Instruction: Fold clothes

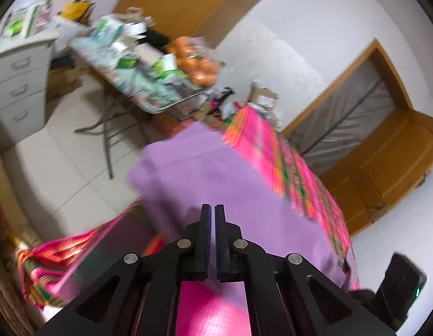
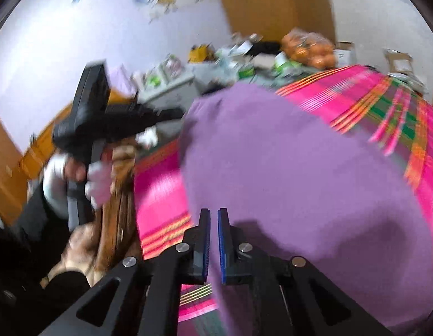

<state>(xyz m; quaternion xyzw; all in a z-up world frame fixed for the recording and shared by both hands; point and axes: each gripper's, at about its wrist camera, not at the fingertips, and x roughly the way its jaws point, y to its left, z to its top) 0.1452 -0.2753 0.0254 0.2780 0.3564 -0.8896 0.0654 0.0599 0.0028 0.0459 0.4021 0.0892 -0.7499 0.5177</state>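
A purple garment (image 1: 216,173) lies spread on a table covered by a pink striped cloth (image 1: 261,145). My left gripper (image 1: 212,210) hovers above the garment's near part, jaws nearly closed with only a thin gap, holding nothing. In the right wrist view the purple garment (image 2: 300,173) fills the middle and right. My right gripper (image 2: 213,214) is over the garment's left edge, jaws nearly closed, nothing between them. The left gripper (image 2: 171,114) shows at the left in a white-gloved hand (image 2: 99,182), off the table's left side.
A cluttered folding table (image 1: 149,67) with boxes and a bag of oranges (image 1: 199,64) stands behind. A white drawer cabinet (image 1: 18,84) is at the far left. A wooden door (image 1: 384,168) is at the right. The pink cloth (image 2: 160,190) hangs at the table edge.
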